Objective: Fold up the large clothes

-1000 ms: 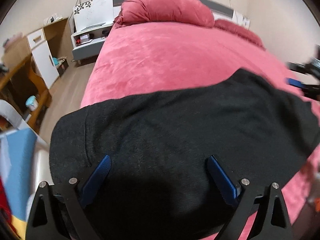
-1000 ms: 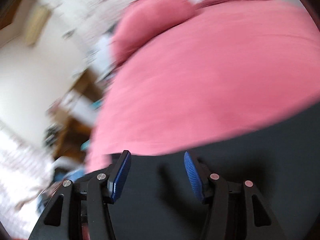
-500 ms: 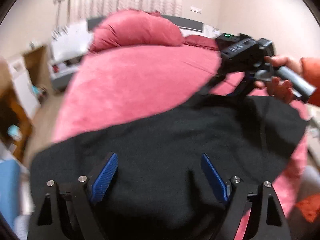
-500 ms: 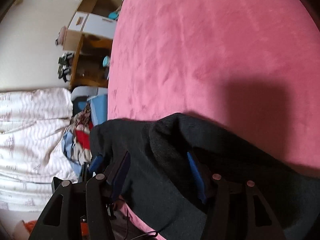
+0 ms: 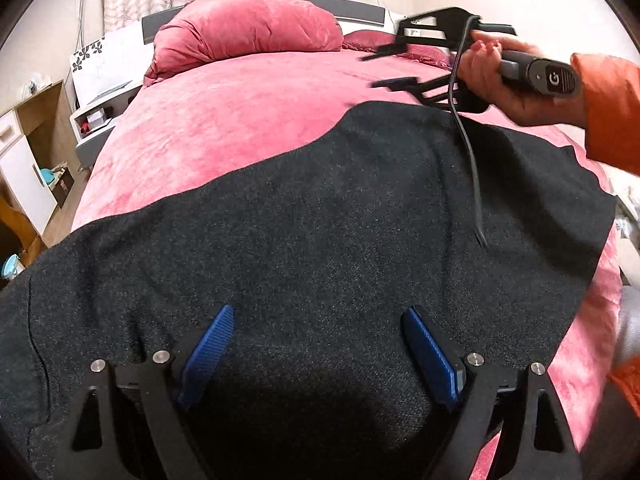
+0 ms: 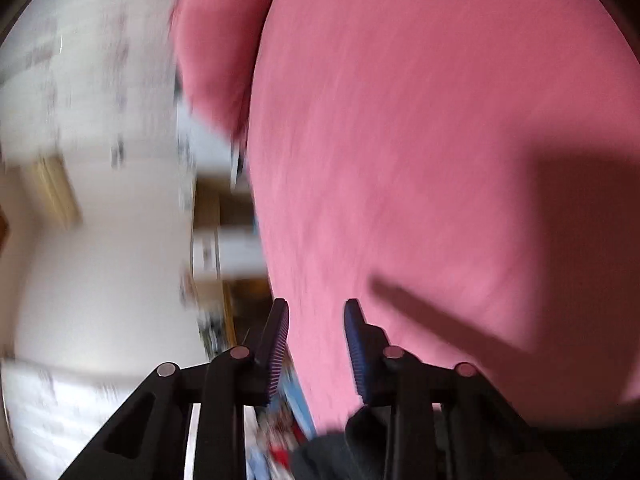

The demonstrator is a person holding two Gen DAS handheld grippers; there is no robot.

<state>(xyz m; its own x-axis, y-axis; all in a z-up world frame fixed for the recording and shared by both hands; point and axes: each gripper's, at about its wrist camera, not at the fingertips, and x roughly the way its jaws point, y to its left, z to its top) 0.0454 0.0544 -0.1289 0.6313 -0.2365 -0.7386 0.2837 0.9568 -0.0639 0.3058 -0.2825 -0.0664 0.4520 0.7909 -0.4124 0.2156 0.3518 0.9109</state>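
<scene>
Left gripper [image 5: 316, 332] hovers with jaws spread wide, empty, low over the near part of the black garment [image 5: 340, 216] lying flat on the pink bed [image 5: 240, 112]. Right gripper [image 5: 394, 66], also parted and empty, hangs above the garment's far right edge.
</scene>
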